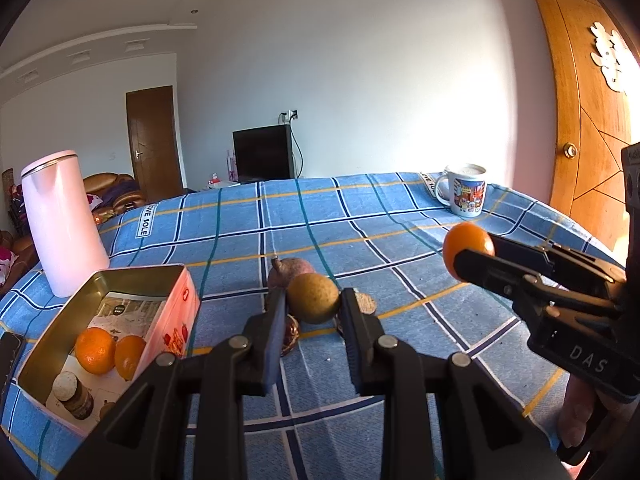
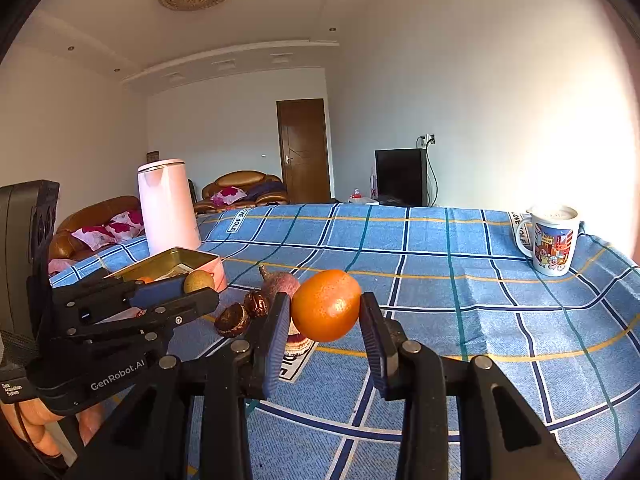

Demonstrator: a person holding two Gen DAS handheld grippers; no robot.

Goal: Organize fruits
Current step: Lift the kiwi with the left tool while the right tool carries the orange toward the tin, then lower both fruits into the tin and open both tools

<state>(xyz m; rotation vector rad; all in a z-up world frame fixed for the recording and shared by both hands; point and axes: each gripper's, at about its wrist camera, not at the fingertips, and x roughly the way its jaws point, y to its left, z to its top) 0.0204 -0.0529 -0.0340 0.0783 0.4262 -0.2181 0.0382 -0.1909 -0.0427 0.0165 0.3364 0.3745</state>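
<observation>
A table covered in a blue plaid tablecloth fills both wrist views. Far left of the left gripper stands a tall pale pink kettle; just in front of it, an open metal tin lies on the cloth, holding two oranges. Far ahead and to the right of both grippers sits a cartoon-printed mug.

The right gripper is raised above the cloth, its two fingers clamped on a small orange pinched between the pads. The left gripper, to its left and beside the tin, grips a round brownish-yellow fruit the same way. Just beyond the left gripper's fingertips, a purplish fruit with a stem rests on the cloth. Near it lie two wrinkled dark brown dried fruits, close together.
</observation>
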